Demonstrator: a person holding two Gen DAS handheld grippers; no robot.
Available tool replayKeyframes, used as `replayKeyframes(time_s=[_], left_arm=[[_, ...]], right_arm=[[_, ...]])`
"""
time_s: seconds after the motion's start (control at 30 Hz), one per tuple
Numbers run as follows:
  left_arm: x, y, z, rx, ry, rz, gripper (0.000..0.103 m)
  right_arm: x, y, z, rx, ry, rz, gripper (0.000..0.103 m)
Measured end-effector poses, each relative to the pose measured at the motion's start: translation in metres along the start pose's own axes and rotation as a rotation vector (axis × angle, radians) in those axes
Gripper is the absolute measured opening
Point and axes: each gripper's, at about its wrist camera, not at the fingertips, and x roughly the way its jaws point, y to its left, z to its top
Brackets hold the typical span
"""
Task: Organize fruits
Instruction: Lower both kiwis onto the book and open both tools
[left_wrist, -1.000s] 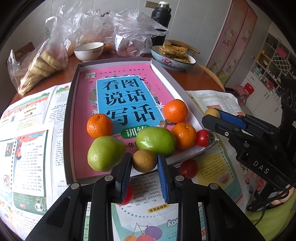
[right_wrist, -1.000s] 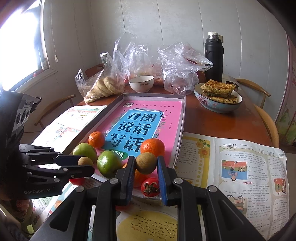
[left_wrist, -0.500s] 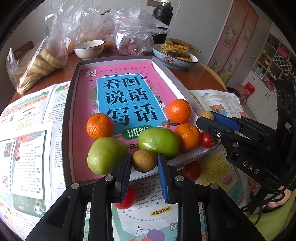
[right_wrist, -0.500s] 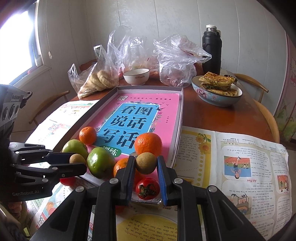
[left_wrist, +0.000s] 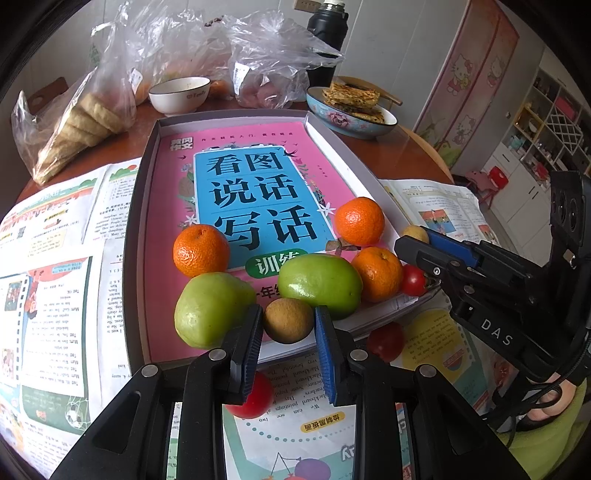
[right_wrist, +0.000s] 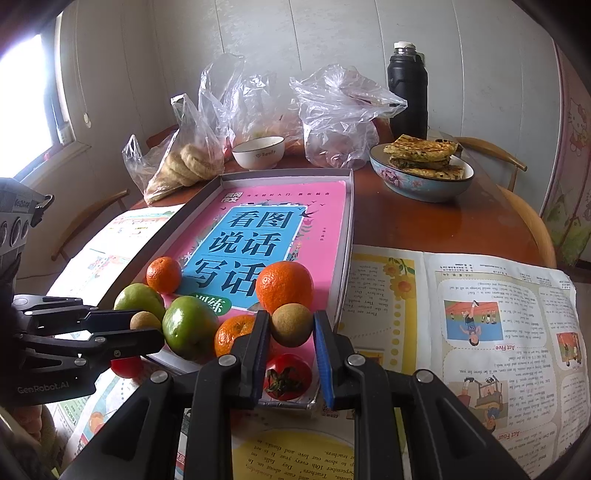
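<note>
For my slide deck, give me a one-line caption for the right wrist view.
Right gripper clamps a small brown fruit above a tomato at the tray edge.

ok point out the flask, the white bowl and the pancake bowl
flask (right_wrist: 407, 96) right wrist view, middle of its black body
white bowl (left_wrist: 180, 96) left wrist view, front wall
pancake bowl (right_wrist: 417, 184) right wrist view, blue outer wall

Oranges (left_wrist: 201, 250), green fruits (left_wrist: 319, 285) and tomato (right_wrist: 288, 376) crowd the tray's (left_wrist: 147, 155) near end.

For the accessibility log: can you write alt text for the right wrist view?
The right hand-held gripper is shut on a small brown fruit above a tray holding oranges, green fruits, a tomato and a pink book. The left hand-held gripper grips another brown fruit.
</note>
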Motion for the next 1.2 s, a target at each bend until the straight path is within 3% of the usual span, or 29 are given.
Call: replayKeyframes(time_s=[0.3,1.2], left_arm=[[0.0004,0.0002,0.0003,-0.001,0.001,0.000,0.029],[-0.0003,0.0077,0.0001,-0.040,0.016,-0.007,0.030]], right_arm=[[0.0002,0.0024,-0.0017,-0.003,-0.011,-0.031,0.024],[-0.0050,0.0024,-0.0023,0.000,0.003,0.000,0.028]])
